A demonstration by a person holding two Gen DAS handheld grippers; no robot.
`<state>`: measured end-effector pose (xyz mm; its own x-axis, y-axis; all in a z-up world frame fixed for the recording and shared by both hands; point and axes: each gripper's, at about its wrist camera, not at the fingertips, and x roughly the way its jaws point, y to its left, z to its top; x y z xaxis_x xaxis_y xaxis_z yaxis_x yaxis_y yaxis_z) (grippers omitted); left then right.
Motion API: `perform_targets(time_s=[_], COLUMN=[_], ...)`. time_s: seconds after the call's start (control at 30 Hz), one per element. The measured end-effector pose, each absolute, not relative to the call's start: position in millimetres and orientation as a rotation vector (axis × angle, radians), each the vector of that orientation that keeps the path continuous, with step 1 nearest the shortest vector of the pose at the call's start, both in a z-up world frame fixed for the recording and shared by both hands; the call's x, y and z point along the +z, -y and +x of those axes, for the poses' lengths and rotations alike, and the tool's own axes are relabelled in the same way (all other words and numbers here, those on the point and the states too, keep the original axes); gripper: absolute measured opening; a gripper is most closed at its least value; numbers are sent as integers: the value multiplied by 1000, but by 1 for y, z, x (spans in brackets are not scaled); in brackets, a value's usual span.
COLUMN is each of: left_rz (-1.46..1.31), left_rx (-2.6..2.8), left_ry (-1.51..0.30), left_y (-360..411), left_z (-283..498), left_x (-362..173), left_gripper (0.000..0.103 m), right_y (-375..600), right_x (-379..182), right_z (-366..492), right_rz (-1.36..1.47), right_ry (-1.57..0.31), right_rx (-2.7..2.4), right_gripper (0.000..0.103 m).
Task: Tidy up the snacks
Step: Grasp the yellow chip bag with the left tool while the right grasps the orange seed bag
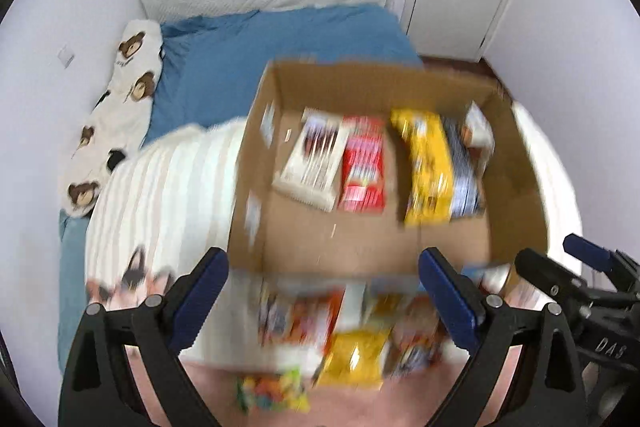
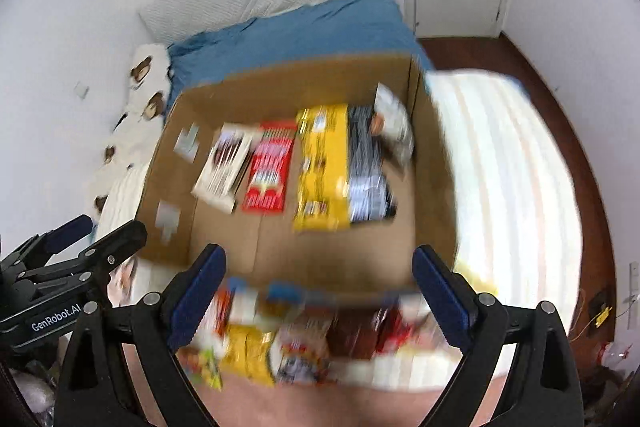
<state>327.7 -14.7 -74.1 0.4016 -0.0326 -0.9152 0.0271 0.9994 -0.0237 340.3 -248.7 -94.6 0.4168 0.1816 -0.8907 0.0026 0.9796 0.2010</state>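
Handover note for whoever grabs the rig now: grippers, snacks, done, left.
Left gripper: open, empty. Right gripper: open, empty. Both hang above the near edge of the cardboard box on the bed.
Done: packs in a row inside the box: white pack, red pack, yellow pack, dark pack.
Left: loose snack pile on the bed in front of the box. Frames are blurred, so count it yourself.

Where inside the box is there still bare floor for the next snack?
In the cardboard box, bare floor runs along the near wall, in front of all the packs, and along the left wall beside the white pack. The far right is crowded: red pack, yellow pack, dark pack sit side by side.
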Motion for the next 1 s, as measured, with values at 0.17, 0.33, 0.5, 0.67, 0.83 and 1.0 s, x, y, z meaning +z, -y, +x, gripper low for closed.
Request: perform_targets(time_s=[0.17, 0.33, 0.5, 0.67, 0.83, 1.0], left_rz=[25, 4, -29, -80, -131, -104], left_rx=[-44, -14, -29, -76, -125, -139], left_ry=[-1330, -1448, -1482, -1518, -1582, -1589], left_y=[8, -3, 1, 16, 46, 72], left_z=[276, 252, 255, 270, 292, 309], left_x=[-148, -202, -220, -231, -254, -266], left_gripper=[97, 97, 97, 97, 97, 59], right_y=[239, 228, 214, 227, 258, 275], right_x=[-177, -261, -295, -291, -293, -287], right_z=[297, 293, 294, 271, 232, 219], right_rz=[238, 278, 316, 309, 295, 345], right_ry=[-1347, -1509, -1543, -1545, -1598, -1581], right_rx=[152, 116, 143, 158, 153, 136], right_gripper=[94, 79, 71, 51, 51, 74])
